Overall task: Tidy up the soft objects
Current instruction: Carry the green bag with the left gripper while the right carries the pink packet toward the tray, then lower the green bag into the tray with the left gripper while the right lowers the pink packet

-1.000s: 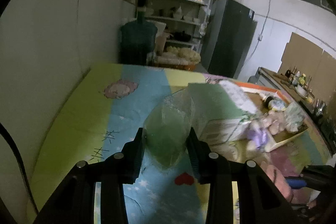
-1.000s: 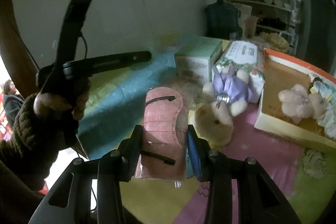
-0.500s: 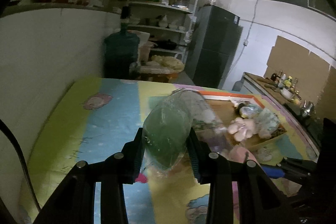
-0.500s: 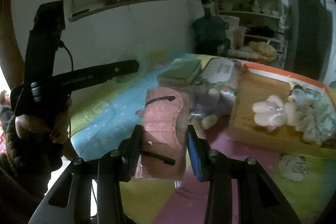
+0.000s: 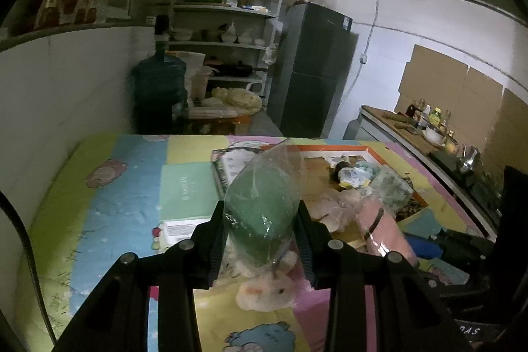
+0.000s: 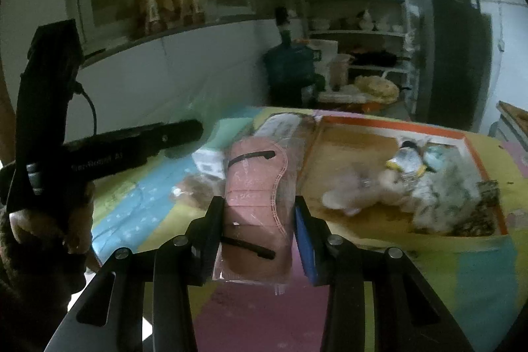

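Ahead of you on the patchwork pastel play mat (image 5: 125, 197): a shallow orange-rimmed cardboard tray (image 6: 389, 129) w/ plush toys and wrapped soft bits piled at its right end, a pale green flat box (image 5: 184, 190) and a printed clear-wrapped pack (image 5: 231, 164) to its left, a cream plush animal (image 5: 264, 292) lying just below your left gripper (image 5: 262, 235). Past the mat stand a dark blue water jug (image 5: 158, 94), white shelves of crockery (image 5: 227, 9) and a dark fridge (image 5: 313, 71). Writing on the black handle of the left tool is too blurred to read; same for the box label.

L fingers are clamped on a green soft item in a clear plastic bag (image 5: 264, 203), bag top sticking up past the tips. Your right gripper (image 6: 260, 236) pinches a pink folded item w/ black straps in clear wrap (image 6: 257, 197), held upright between both pads, above the mat's pink patch, near the tray's left edge
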Demonstrator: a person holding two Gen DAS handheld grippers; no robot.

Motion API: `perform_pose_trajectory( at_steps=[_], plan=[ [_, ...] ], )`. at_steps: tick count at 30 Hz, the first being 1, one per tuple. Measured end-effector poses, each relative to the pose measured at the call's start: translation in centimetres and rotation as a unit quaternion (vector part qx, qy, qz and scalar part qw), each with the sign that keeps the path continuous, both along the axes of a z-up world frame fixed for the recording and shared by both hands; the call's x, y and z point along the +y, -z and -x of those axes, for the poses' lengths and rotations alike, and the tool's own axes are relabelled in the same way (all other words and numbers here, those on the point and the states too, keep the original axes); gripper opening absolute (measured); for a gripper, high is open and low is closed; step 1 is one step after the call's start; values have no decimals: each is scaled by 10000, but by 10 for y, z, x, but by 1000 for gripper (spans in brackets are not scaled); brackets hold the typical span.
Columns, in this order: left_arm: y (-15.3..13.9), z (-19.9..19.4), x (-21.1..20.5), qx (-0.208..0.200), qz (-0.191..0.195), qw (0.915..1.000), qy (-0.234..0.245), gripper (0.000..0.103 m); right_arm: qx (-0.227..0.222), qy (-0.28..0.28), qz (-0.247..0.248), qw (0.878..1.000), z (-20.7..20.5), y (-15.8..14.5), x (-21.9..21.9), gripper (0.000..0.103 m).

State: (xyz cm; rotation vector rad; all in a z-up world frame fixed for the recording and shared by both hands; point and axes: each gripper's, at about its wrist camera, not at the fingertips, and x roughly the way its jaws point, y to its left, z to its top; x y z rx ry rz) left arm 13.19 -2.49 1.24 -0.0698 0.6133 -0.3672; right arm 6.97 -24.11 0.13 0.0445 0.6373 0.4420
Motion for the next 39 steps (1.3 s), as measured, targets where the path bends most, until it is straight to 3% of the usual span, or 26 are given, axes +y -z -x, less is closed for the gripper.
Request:
perform_pose_trajectory(
  at_steps=[16,39],
  plan=[
    [1,-25,-62,52,-65,9999,136,39,-239,509,173,9983,-20,-17,-60,42],
    [6,-83,-157,217,-367,9983,400,39,-241,910,315,9951,-66,-28,-137,42]
  ],
)
